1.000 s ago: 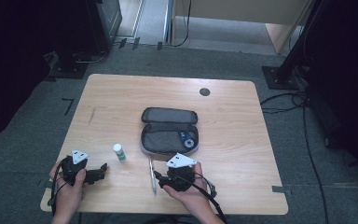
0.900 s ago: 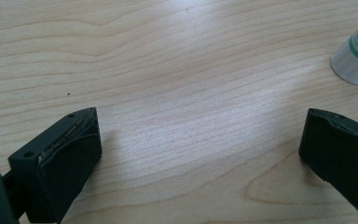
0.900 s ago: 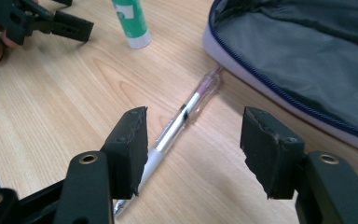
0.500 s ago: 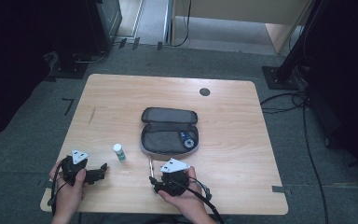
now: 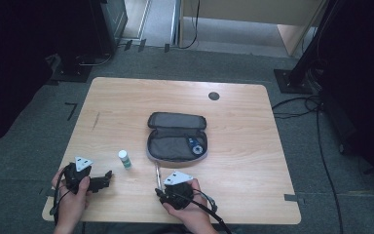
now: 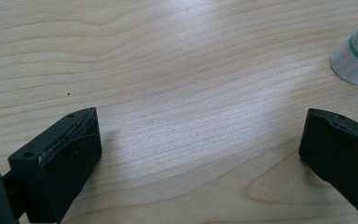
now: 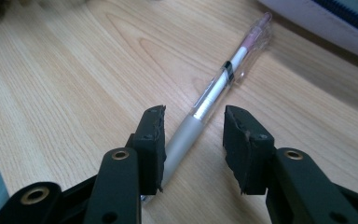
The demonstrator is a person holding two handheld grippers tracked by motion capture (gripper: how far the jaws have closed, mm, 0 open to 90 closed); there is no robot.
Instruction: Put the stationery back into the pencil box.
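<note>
One light-wood desk [image 5: 253, 146] stands on grey carpet [image 5: 29, 161], dark stands behind. The right claw [image 7: 193, 135] has just been closing, jaws astride the pen [image 7: 214, 95] lying flat just before the open pouch [image 5: 177, 137], pads not yet pressing. The left claw [image 6: 198, 149] gapes over bare wood near the small bottle [image 5: 124, 158].

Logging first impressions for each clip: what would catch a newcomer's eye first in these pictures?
Probably the right gripper at the table's near edge, its jaws closing in around the grey grip of a pen that lies flat on the wood, the pads not yet pressing it. Next, the open grey pencil case at mid-table, then the small white bottle standing between it and the open left gripper.
</note>
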